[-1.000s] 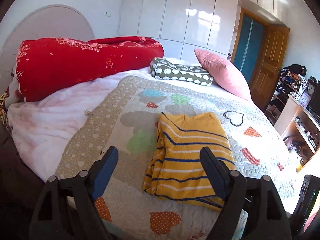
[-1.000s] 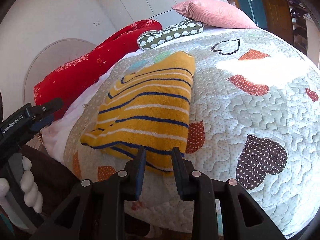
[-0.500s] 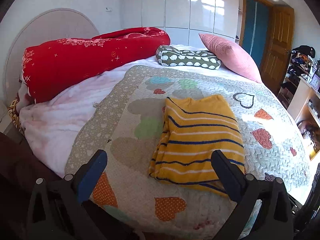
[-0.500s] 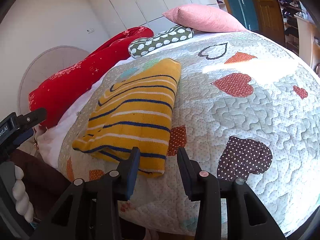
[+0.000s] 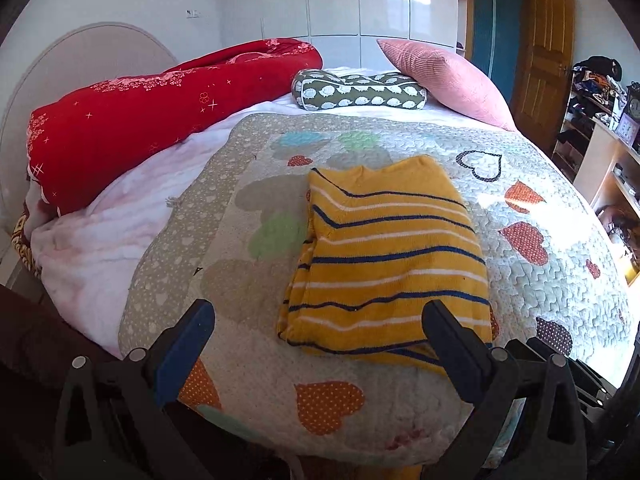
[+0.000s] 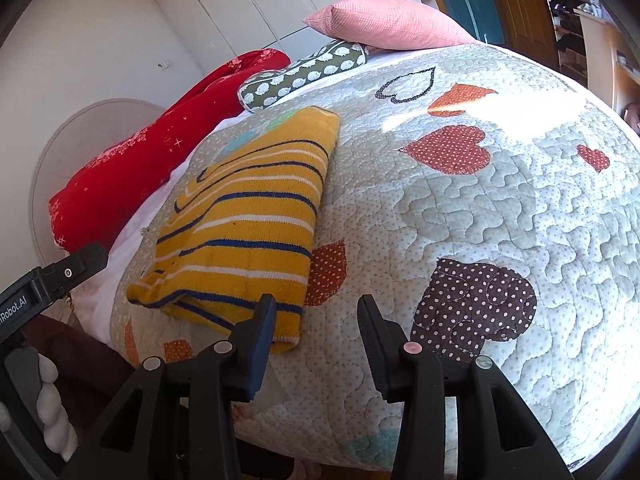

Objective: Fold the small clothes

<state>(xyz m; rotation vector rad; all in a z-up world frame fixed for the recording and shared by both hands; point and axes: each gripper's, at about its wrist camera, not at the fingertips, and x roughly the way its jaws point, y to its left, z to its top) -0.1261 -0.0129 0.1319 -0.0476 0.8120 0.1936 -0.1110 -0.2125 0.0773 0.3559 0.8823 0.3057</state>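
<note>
Two grippers are hovering at the near edge of the bed. The left gripper (image 5: 318, 334) is standing released at full spread, empty, while the right gripper (image 6: 318, 318) has just been opening, nothing between its jaws, its left finger just in front of the yellow striped sweater's (image 6: 248, 224) near corner. That sweater is lying folded on the heart-patterned quilt (image 6: 480, 208), close to the edge. A careless brush could be dragging loose layers apart or pulling the bundle off the bed. Farther back, the red blanket (image 5: 160, 116) and pink pillow (image 5: 444, 76) are resting well apart.
</note>
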